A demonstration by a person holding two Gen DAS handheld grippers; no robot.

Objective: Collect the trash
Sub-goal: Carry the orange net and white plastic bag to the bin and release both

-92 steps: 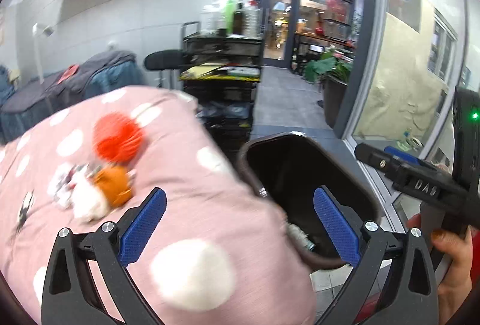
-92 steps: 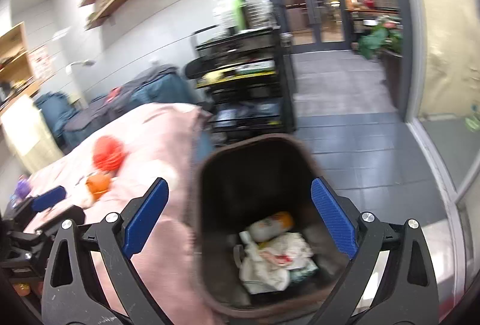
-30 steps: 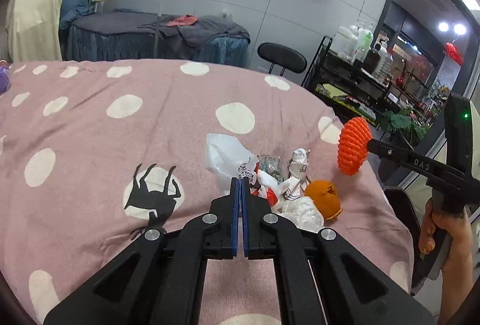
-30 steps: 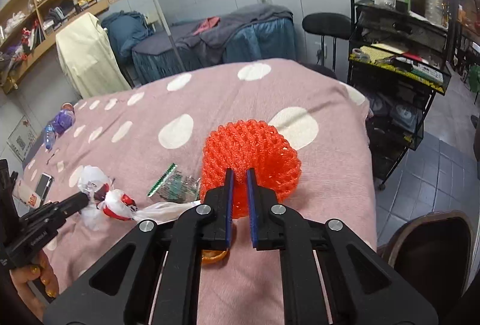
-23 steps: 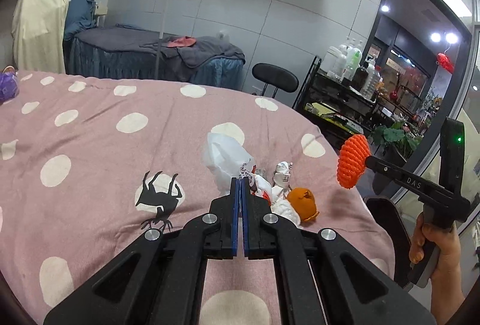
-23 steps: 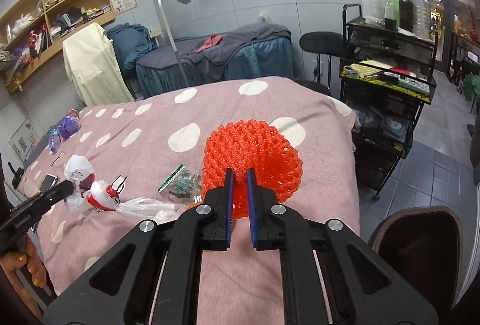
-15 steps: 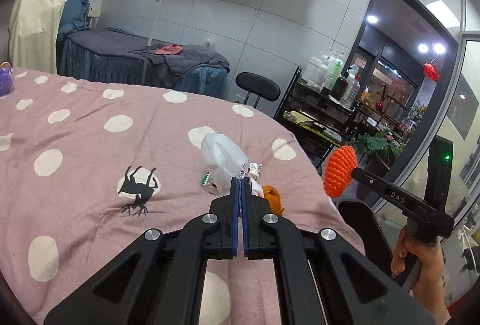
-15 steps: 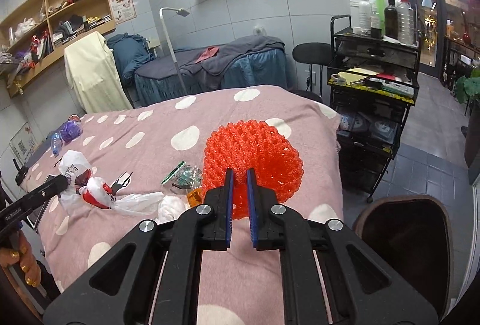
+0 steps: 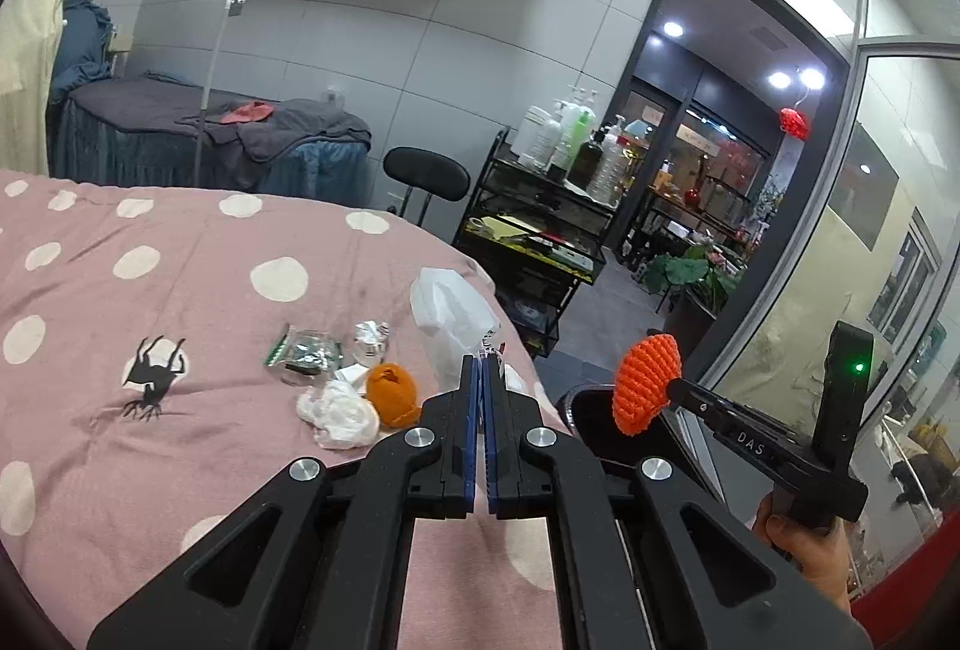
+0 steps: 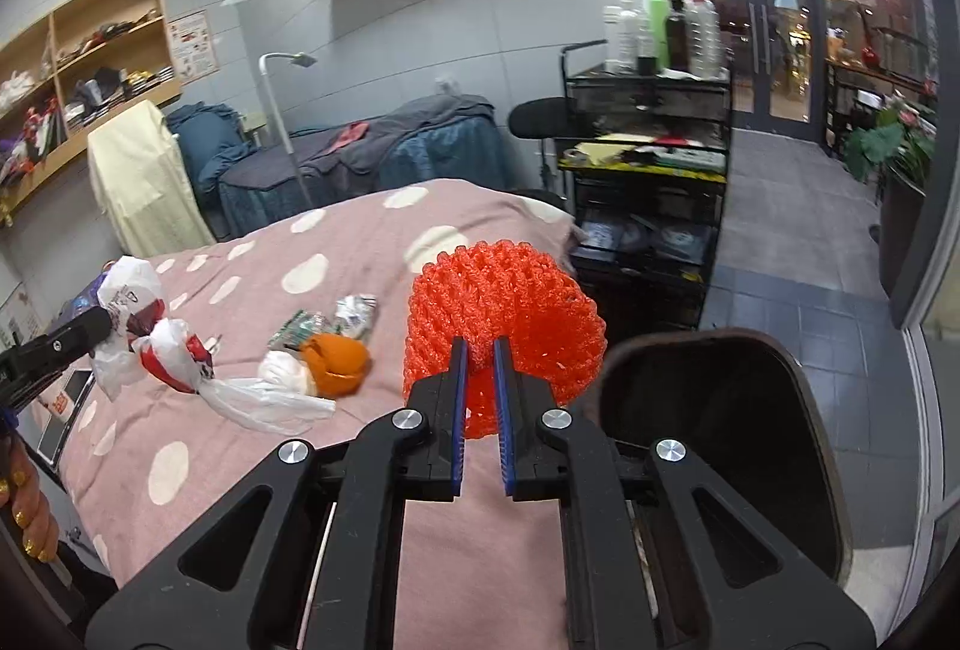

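My right gripper (image 10: 478, 350) is shut on a red foam net sleeve (image 10: 504, 302), held above the pink bed's edge just left of the dark brown bin (image 10: 708, 333). The left wrist view shows the same net (image 9: 647, 386) over the bin's rim (image 9: 569, 404). My left gripper (image 9: 480, 368) is shut on a white plastic bag (image 9: 447, 317) with red print. The bag's tail (image 10: 258, 401) still drags on the bed. An orange peel (image 9: 391, 393), a white tissue wad (image 9: 339, 413), a green wrapper (image 9: 306, 353) and crumpled foil (image 9: 371, 335) lie on the spread.
The pink polka-dot bed (image 9: 180, 290) ends close to the bin. Behind it stand a black cart (image 10: 648, 170) with bottles and a black stool (image 9: 426, 173). Tiled floor (image 10: 792, 242) runs to a glass door, and a potted plant (image 9: 690, 269) is at the right.
Both grippers have swung right, away from the trash pile and toward the bin, each keeping its load. The plastic bag has risen off the bed, and the bin now shows larger.
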